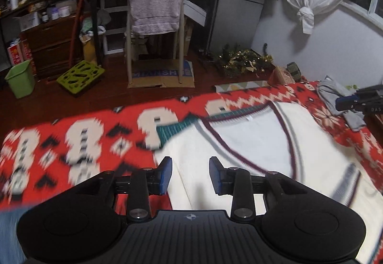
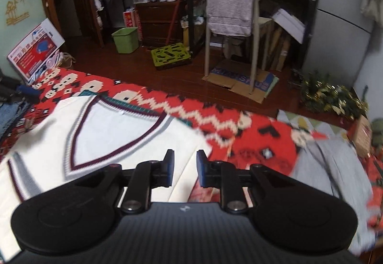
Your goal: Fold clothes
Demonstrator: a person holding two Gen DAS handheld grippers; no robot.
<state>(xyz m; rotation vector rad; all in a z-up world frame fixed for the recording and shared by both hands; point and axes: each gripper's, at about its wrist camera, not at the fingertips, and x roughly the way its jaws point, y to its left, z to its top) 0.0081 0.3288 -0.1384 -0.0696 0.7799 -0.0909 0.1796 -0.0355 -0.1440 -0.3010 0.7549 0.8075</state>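
Your left gripper (image 1: pixel 190 175) is wide apart and empty, above the left edge of the white V-neck vest (image 1: pixel 251 144). Your right gripper (image 2: pixel 183 169) is narrower, empty, above the vest's right edge. The vest lies flat on the red patterned blanket (image 1: pixel 71 144), ahead of both grippers.

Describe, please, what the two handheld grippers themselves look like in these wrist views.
Both the left gripper and the right gripper are matte black, with a ribbed central body bearing a small pale emblem, a round disc on each side, and jointed arms with silver pivot bolts. The fingers carry blue pads. No cables or sleeves show.
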